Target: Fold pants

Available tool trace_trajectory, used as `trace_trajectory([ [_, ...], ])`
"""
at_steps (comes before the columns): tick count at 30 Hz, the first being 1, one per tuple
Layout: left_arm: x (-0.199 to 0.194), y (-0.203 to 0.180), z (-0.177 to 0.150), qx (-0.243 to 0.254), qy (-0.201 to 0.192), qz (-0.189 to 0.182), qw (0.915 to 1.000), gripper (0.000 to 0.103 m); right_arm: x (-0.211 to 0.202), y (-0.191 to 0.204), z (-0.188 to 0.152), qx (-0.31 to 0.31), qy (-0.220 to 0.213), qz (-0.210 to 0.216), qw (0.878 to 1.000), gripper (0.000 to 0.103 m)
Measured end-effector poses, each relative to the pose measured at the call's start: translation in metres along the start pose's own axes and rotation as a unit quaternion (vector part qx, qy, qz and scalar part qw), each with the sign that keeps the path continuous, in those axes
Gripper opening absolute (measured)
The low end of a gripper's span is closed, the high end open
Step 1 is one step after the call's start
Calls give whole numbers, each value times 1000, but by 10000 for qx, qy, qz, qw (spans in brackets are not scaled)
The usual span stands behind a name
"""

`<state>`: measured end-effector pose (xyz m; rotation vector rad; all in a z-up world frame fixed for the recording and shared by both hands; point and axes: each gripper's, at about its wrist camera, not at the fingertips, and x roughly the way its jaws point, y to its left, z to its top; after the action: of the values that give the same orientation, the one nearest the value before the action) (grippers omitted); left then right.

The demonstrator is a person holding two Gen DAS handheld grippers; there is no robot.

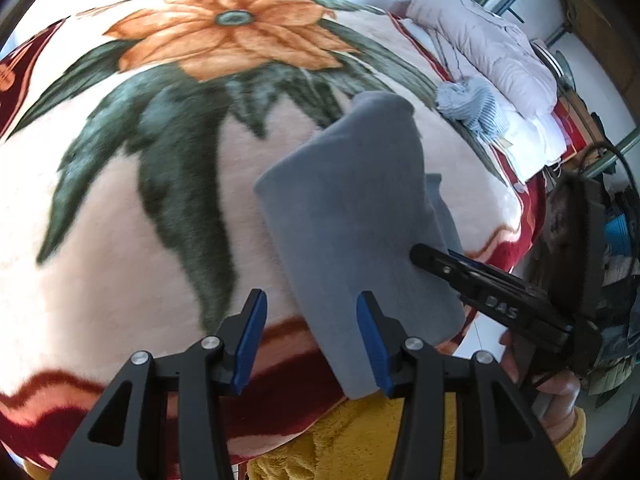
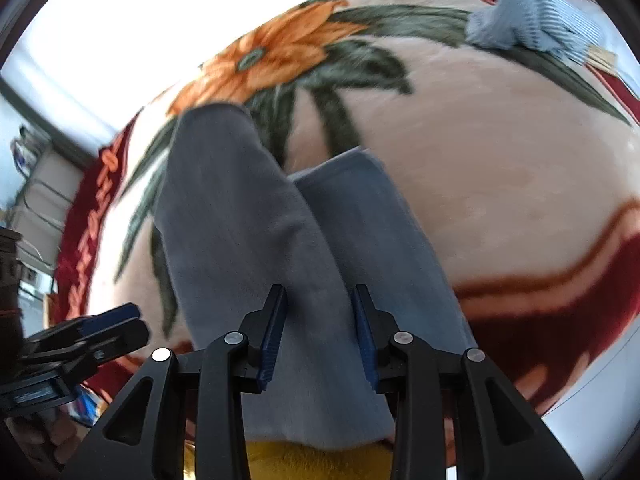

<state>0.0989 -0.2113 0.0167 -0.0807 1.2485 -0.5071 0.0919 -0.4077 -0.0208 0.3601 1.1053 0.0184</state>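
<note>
Grey pants (image 1: 352,216) lie on a floral blanket (image 1: 120,208), folded lengthwise, reaching to the bed's near edge. In the right wrist view the pants (image 2: 248,216) show two legs side by side running away from me. My left gripper (image 1: 312,340) is open, its right finger over the pants' near left edge, holding nothing. My right gripper (image 2: 320,340) is open, hovering just over the near end of the pants. It also shows in the left wrist view (image 1: 440,264), its tip resting at the pants' right edge.
A light blue knit garment (image 1: 472,104) and a pale pink puffer jacket (image 1: 488,44) lie at the bed's far right. The blanket's dark red border (image 2: 560,320) marks the near edge. My yellow fleece sleeve (image 1: 352,440) is below.
</note>
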Motion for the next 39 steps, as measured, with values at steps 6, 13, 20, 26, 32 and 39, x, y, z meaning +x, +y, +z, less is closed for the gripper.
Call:
trace_trajectory([
  [6, 3, 1, -2, -2, -26, -6, 10000, 49, -18, -1, -1, 30, -415, 225, 9989, 11],
  [13, 21, -11, 0, -83, -31, -87, 9999, 59, -34, -19, 8, -29, -745, -329, 9967, 11],
  [20, 53, -25, 7, -7, 132, -117, 9998, 59, -11, -41, 4, 74, -619, -517, 9967, 32],
  [26, 73, -31, 8, -24, 194, -263, 9995, 60, -18, -55, -2, 291, -528, -201, 9980, 41],
  [32, 83, -37, 12, 68, 128, -187, 9997, 63, -4, -70, -10, 554, -547, -39, 9970, 59],
  [39, 86, -45, 15, 124, 45, -202, 9997, 62, 15, -79, -11, 1035, -333, 892, 9901, 60],
])
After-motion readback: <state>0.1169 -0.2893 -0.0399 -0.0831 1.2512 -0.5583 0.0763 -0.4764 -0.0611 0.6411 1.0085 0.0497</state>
